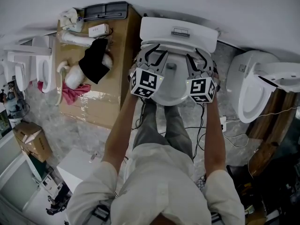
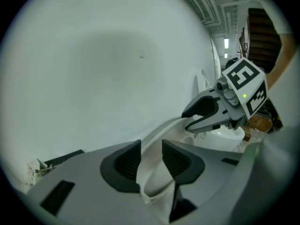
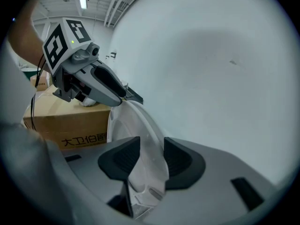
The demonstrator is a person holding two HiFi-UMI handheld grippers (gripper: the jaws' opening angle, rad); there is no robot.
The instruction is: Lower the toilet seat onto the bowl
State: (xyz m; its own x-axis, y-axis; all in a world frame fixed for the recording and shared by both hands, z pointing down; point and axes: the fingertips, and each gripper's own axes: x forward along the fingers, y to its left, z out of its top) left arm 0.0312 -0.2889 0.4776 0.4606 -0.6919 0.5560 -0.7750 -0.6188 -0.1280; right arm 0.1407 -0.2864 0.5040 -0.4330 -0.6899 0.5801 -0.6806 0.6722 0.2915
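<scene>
Toilet seat between your fingers
Your left gripper and right gripper stand open, unclamped, each straddling one side rim for even lowering.

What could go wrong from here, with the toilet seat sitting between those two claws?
The toilet seat looks raised. Its rim passes between the jaws of the left gripper and the right gripper, and neither seems clamped on it. It might slip free and slam onto the bowl. Cables lie on the floor by the person's feet and could trip them.
</scene>
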